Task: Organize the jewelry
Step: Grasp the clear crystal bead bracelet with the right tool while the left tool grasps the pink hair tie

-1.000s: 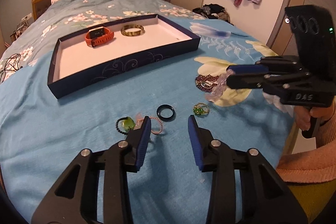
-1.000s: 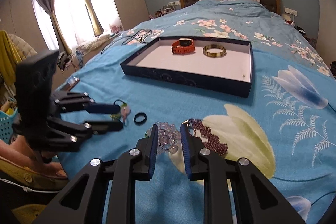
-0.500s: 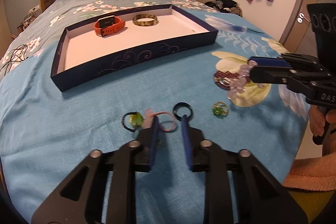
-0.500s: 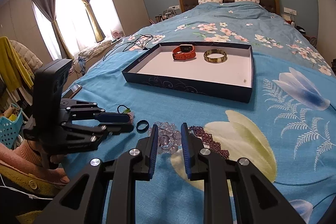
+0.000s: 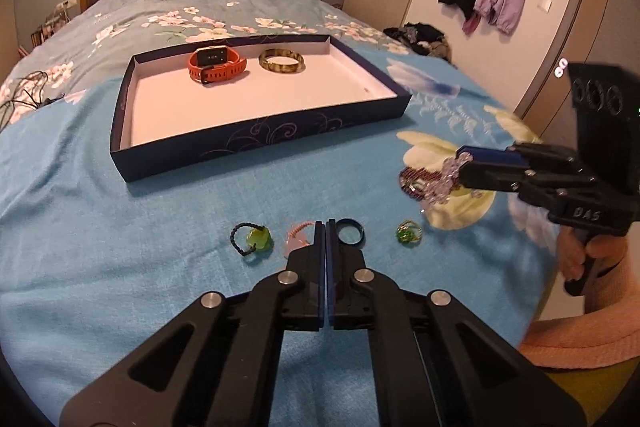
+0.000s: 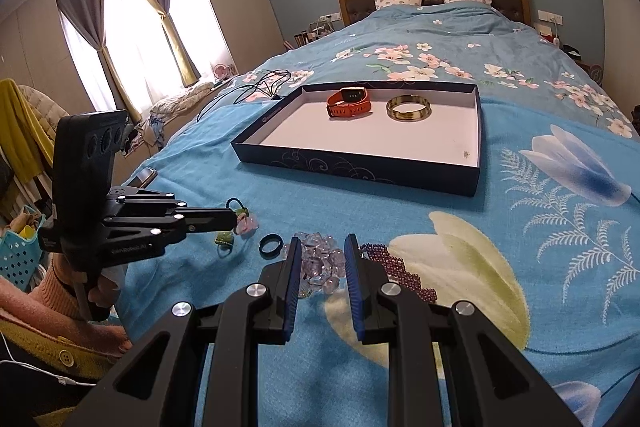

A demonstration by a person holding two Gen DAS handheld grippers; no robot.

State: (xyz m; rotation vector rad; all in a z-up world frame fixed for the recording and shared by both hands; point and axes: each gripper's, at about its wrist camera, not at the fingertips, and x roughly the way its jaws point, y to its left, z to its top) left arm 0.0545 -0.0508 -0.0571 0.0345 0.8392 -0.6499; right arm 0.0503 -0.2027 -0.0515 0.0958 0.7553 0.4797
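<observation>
Jewelry still waiting to be sorted lies loose on the blue bedspread [image 5: 120,227]: a pink bracelet [image 5: 298,231], a black ring [image 5: 351,231], a black cord with a green stone [image 5: 253,243], a small green ring [image 5: 408,231], a clear crystal bracelet [image 6: 320,261] and a dark red bead bracelet [image 6: 396,269]. Beyond them sits the shallow dark-blue box [image 5: 260,137], already holding an orange watch [image 5: 216,65] and a mottled bangle [image 5: 281,61].

A second ago the left gripper [image 5: 325,227] stood open over the pink bracelet; now its fingers are clenched tight together, and in the right wrist view the pink bracelet hangs pinched at their tips, so the grasp looks made and the piece seems ready to carry to the box. The right gripper [image 6: 322,259] has not changed: its fingers stay closed around the crystal bracelet, part-way shut, with the red beads just beside the right finger.

Both hands therefore appear loaded. The thin pink piece is caught only at the very tips, so it could slip during the lift.
</observation>
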